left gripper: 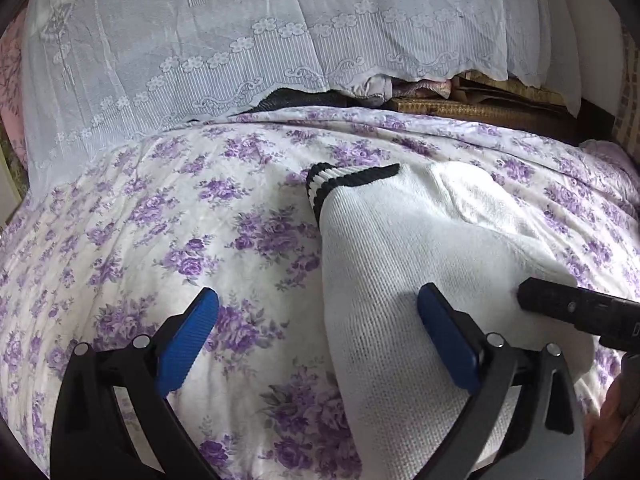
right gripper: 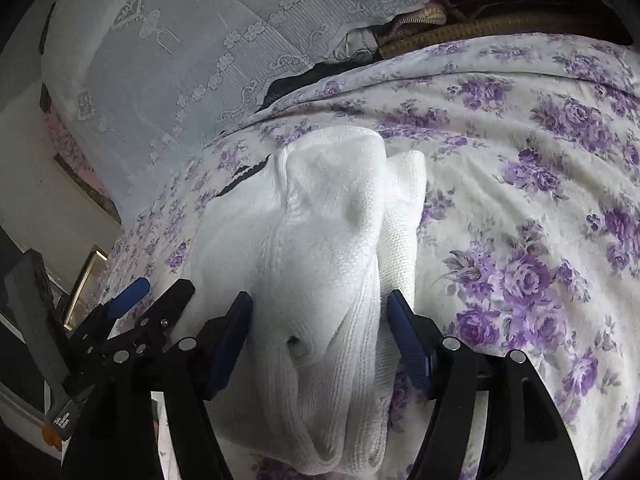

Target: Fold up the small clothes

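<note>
1. Currently white socks [right gripper: 320, 240] lie stacked on floral bedspread [right gripper: 520, 184].
2. Right claw [right gripper: 320, 328] wide, straddling their near end.
3. Left claw [left gripper: 318, 320] wide; one pad over sock edge.

White sock [left gripper: 420, 248] black-striped cuff, purple-floral bedspread [left gripper: 160, 240], blue pads [left gripper: 188, 340]

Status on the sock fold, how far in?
Done: the white sock looks doubled over on the floral bedspread, toe layer on top, its black-striped cuff at the far end. In hand: nothing gripped; the left hand-held gripper and the right hand-held gripper are both open, the right one straddling the sock. Left: tidying or a further fold, if wanted; no other small clothes are clearly visible.
</note>
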